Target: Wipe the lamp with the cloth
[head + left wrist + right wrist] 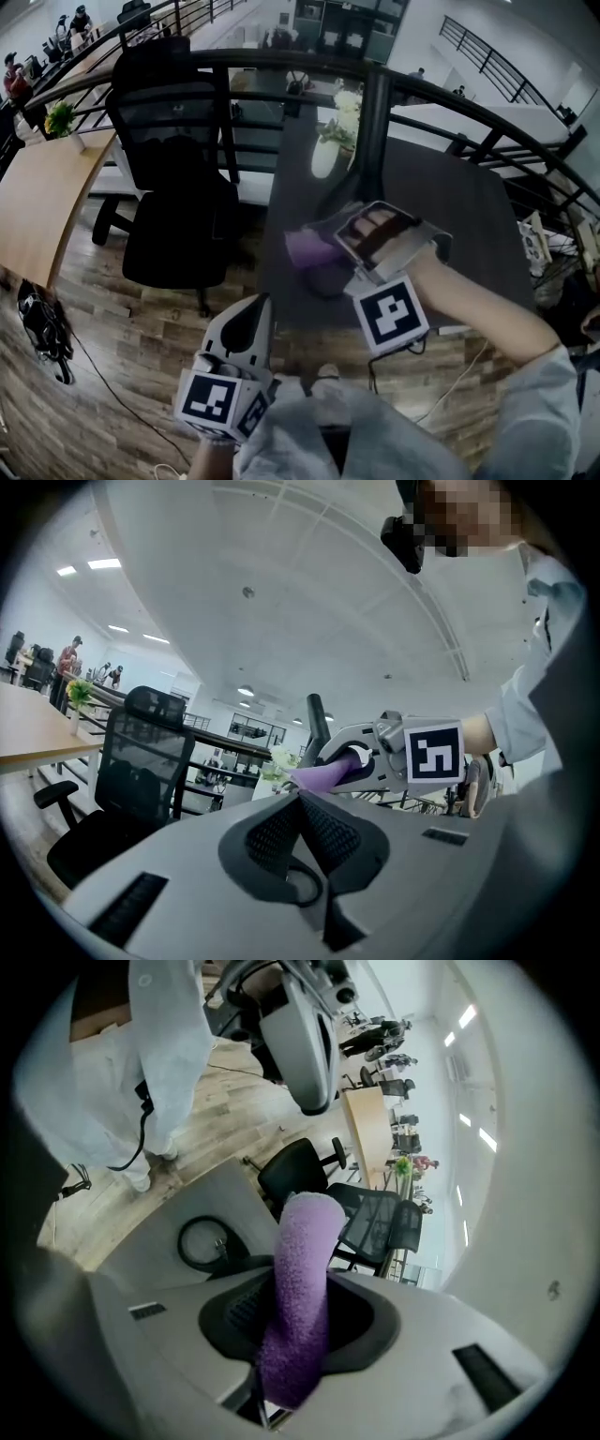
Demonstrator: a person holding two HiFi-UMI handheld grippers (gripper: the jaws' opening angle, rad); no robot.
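Nearest, at 6 o'clock: one left gripper (pixel 261 314), clenched tip to tip on nothing. Farther up, over the dark counter (pixel 450 216): one right gripper (pixel 330 239) grasping one purple cloth (pixel 307 249), poking toward 9 o'clock. Beyond, at 12 o'clock: one dark lamp (pixel 371 131) beside one white vase (pixel 326 155), lamp head lost against the railing (pixel 281 61). One black chair (pixel 173 216) at 10 o'clock.

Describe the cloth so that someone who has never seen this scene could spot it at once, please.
Find the dark table beside the black chair. Above it, the right gripper is shut on the cloth, a fuzzy roll. It is the only purple thing there.
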